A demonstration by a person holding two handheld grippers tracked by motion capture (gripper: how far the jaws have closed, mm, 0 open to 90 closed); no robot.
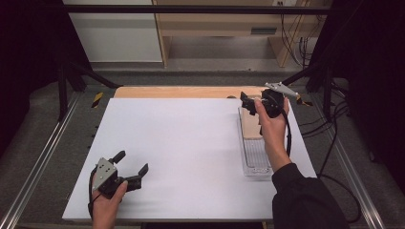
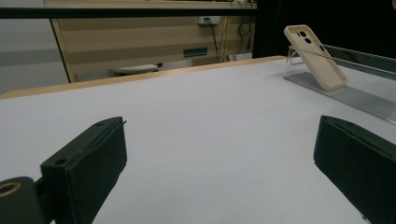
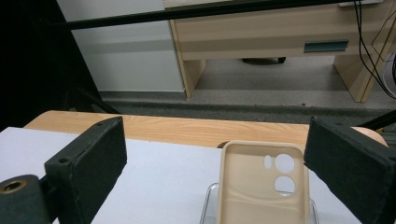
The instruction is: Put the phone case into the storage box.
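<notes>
Beige phone case (image 3: 261, 186), tilted upright vs far end of clear tray (image 1: 255, 164), inside facing camera.

One beige soft-plastic phone case (image 3: 261, 186) with three camera cut-outs, one clear ribbed plastic tray (image 1: 255, 157), one white tabletop (image 1: 191, 152), and two black two-jaw tools: the left tool (image 1: 131, 164), the right tool (image 1: 248, 102)
</notes>
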